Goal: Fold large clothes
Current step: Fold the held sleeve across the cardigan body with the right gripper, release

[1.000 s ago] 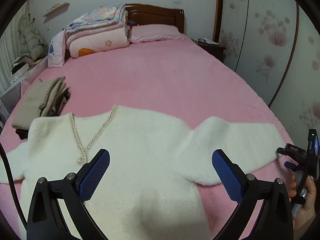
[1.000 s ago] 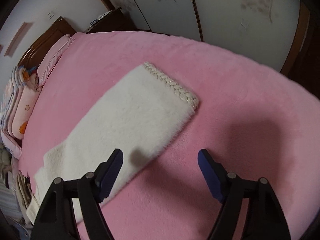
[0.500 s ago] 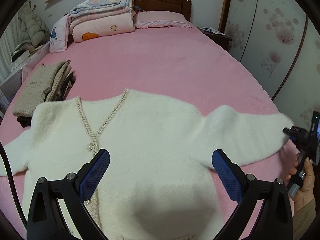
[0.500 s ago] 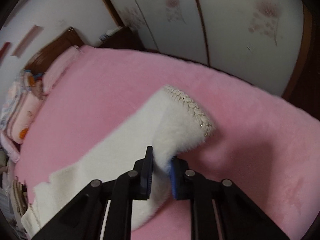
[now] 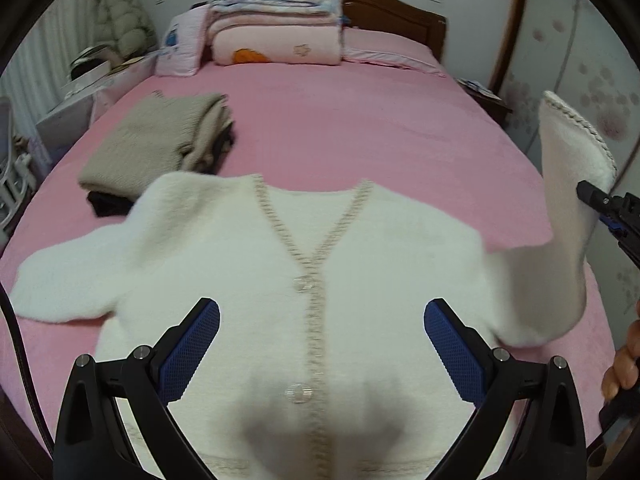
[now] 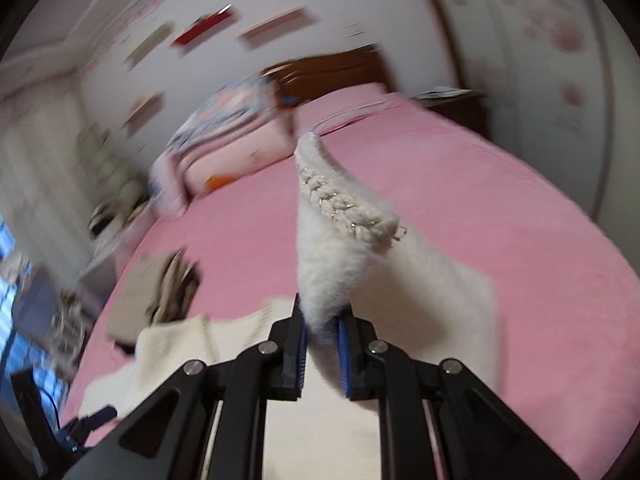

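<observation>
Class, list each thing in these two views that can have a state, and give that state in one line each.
White cardigan: spread flat on the bed, buttoned.
Right sleeve: lifted off the bed.
Right gripper: shut on the sleeve.
Left gripper: open, empty, above the cardigan.
Beige sweater: folded, on the bed.
Quilts: folded, stacked by the headboard.
</observation>
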`<state>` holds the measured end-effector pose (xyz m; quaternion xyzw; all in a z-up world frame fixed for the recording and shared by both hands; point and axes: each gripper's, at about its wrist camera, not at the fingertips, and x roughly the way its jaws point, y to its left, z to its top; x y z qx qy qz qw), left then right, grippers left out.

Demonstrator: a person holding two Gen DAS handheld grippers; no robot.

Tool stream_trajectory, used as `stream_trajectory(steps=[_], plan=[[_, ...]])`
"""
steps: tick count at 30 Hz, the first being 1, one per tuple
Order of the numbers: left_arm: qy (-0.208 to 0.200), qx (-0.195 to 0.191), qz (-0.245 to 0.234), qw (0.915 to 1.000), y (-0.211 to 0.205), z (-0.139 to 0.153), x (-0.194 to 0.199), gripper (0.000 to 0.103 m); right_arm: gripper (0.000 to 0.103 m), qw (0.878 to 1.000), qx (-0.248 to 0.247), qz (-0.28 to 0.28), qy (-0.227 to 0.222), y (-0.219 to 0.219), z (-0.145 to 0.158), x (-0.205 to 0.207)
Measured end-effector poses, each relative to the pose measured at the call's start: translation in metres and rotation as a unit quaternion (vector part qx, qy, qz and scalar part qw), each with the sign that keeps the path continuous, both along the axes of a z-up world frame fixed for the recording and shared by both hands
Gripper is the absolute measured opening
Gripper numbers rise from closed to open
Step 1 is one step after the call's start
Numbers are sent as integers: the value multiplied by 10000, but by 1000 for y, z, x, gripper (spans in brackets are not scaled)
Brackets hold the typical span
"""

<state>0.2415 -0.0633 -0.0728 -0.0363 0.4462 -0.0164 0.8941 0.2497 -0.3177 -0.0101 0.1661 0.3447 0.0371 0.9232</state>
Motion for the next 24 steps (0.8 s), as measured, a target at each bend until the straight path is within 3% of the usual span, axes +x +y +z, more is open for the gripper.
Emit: stream_trajectory(steps=[4,6,9,11,14,18,21,24], plan=[[74,-100,371,9992,50,-11,1,102,16,9979,-118,439,464,74,-43,26],[154,-79,507,9986,70,-20,0,102,18,9931,-294,610,956,109,-79,38],[290,-101,566,9979,91,-35,0,102,20,9815,-548,853,1626,142,-125,50],[412,-159,549,9975,98,-45,1,102,20,9770,-619,876,1842,150,-139,48],[579,-432,404,9966,99,-60,11,102,20,9794,-492,816,1781,142,-137,28],[766,-943,-49,9926,82,-76,30,100,22,9865,-637,572,1397,118,-109,-7],[951,-1316,-684,9844,58,-90,54,78,25,9885,-752,400,1251,96,-98,-35],[1299,-1626,-1161,9712,34,-107,74,72,25,9899,-575,129,1286,66,-99,-66]])
